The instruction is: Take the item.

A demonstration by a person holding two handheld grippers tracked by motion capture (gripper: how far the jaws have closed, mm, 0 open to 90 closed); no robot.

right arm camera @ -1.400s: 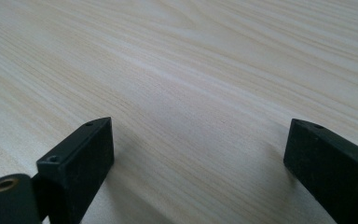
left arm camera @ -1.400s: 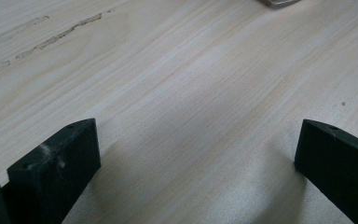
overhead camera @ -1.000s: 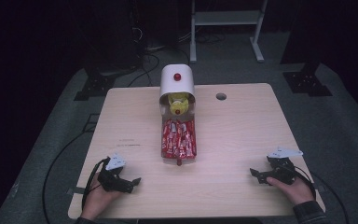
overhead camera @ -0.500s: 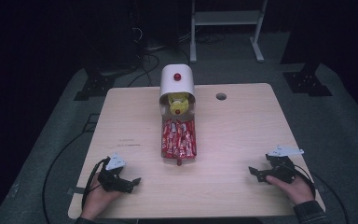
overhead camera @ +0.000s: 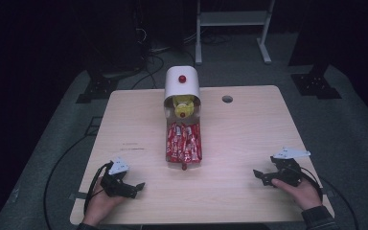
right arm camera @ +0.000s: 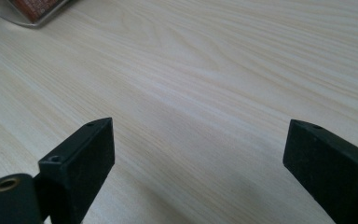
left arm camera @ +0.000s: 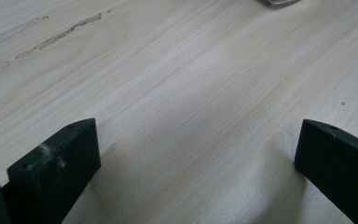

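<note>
Red snack packets [overhead camera: 184, 142] lie in a clear tray [overhead camera: 167, 143] that slides out from under a white domed cover [overhead camera: 182, 82], and this tray sits ahead of both tongs, roughly midway between them and well apart from each. The left gripper [overhead camera: 135, 187] rests low at the near edge of the table [overhead camera: 249, 124], jaws spread with only bare wood between them; the tray lies forward and to its right. The right gripper [overhead camera: 261, 176] is likewise spread and empty, the tray forward and to its left, its rounded corner [right arm camera: 25, 14] just catching the far edge of the right gripper view. Against the pictures from a second back, almost nothing has shifted: the right gripper has crept a touch inward, the left has kept its place, and tray, packets and yellow item [overhead camera: 182, 106] under the cover sit untouched. I judge that the work has not really begun; both hands seem poised to reach forward.
</note>
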